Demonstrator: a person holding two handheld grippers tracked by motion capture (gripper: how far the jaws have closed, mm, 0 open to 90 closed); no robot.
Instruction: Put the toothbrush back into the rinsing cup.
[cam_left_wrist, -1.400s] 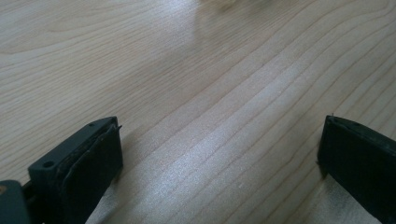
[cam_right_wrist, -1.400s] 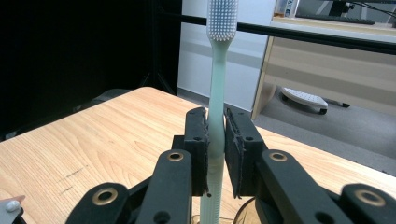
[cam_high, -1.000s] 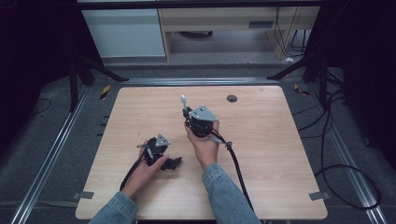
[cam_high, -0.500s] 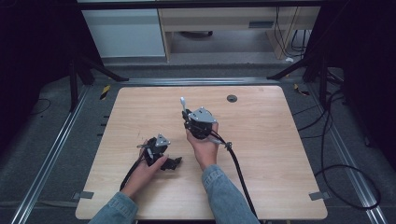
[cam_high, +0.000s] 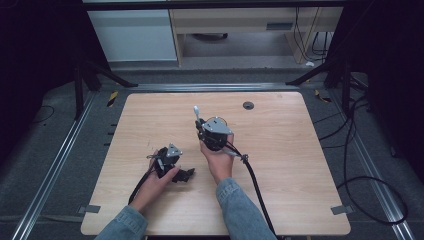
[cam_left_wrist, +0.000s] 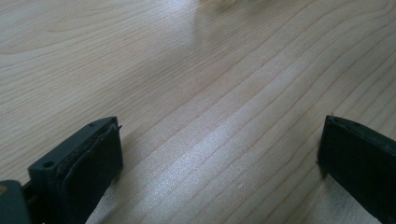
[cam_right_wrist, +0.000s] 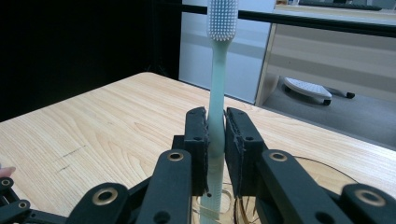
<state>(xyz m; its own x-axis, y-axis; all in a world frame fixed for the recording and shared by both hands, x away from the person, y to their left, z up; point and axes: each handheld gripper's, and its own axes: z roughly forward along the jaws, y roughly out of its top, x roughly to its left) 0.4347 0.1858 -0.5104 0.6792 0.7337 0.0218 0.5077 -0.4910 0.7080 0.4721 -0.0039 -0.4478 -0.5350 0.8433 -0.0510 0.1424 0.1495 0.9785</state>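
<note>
Pale-green toothbrush (cam_right_wrist: 217, 100) unmoved in right gripper (cam_right_wrist: 215, 135).

The high view looks down on the whole table (cam_high: 300, 165). Both gripper views sit close, low over that same table.

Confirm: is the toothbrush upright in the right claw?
Upright. The toothbrush stands bristles-up, its handle pinched between the right claw's jaws.
</note>
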